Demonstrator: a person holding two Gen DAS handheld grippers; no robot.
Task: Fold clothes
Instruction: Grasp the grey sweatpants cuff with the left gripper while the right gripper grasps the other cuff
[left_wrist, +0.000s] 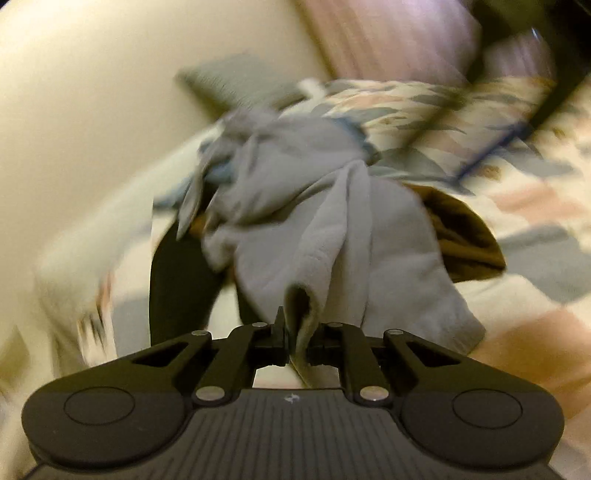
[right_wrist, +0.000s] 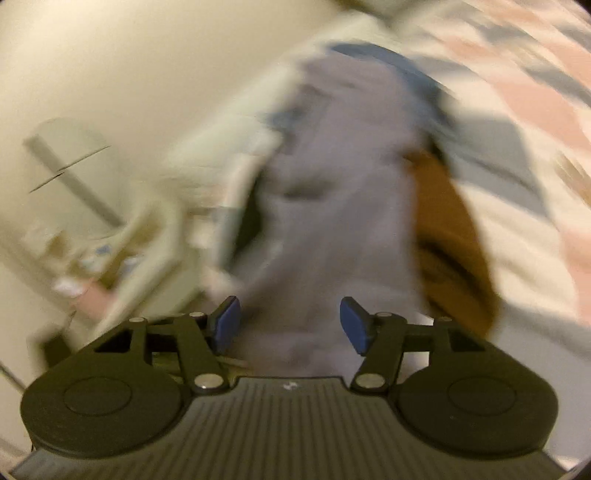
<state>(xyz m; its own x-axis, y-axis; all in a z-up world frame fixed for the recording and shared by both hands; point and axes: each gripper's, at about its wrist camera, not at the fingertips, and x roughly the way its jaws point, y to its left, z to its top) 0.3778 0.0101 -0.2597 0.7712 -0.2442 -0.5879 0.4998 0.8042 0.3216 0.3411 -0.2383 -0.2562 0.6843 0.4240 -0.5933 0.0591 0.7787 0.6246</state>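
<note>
Currently left gripper (left_wrist: 297, 343) pinches the hem of the grey garment (left_wrist: 325, 206), heaped mid-frame on the patterned bedspread (left_wrist: 535, 295). Right gripper (right_wrist: 290, 325) spread, empty. Suggest: lift clear, right takes opposite hem corner.

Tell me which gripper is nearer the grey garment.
Left. The left gripper is pinched shut on a fold of the grey garment; the right gripper stands open just before it, pads clear.

Patterned bedspread (left_wrist: 535, 295) lies bare to the right; the grey garment (left_wrist: 332, 229) heap and wall (left_wrist: 74, 129) crowd the left.
</note>
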